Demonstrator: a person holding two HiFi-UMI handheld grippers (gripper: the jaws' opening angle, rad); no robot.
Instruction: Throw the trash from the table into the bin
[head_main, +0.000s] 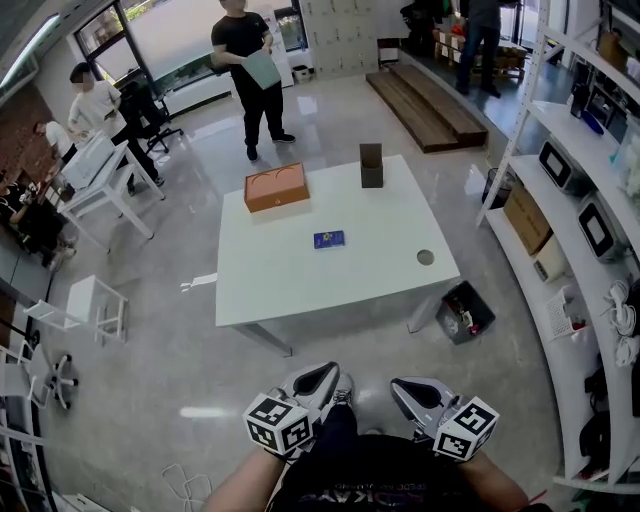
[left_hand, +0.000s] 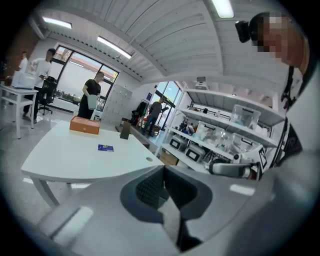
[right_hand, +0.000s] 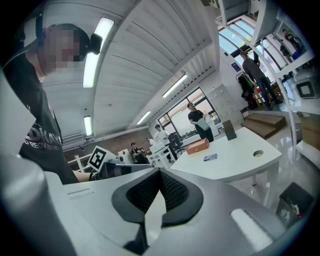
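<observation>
Straight ahead of the person stands a white table (head_main: 300, 285), and both grippers hang well short of its near edge, close to the person's body. The left gripper (head_main: 320, 378) has its jaws pressed together on nothing. The right gripper (head_main: 415, 392) looks the same in its own view: jaws together, nothing between them.

On the table, a small blue packet (head_main: 329, 239) lies flat near the middle; it is probably the trash. Its long side runs roughly parallel to the table's near edge. It lies forward of both grippers, more in line with the left one, so the left hand looks slightly nearer.

Toward the table's far left corner sits an orange box (head_main: 276, 187). Near the table's far edge, right of centre, a dark box (head_main: 371, 165) stands upright. Both stand well apart from the packet. A round hole (head_main: 426, 257) shows in the tabletop toward its right edge.

On the floor just off the table's near right corner sits a dark bin (head_main: 482, 308) with some things already in it; it lies nearer the right gripper.

Between the grippers and the packet there is only open floor and the table's near edge. Beyond the table's far side a person in black (head_main: 246, 60) stands, and shelves (head_main: 590, 230) run along the table's right.
</observation>
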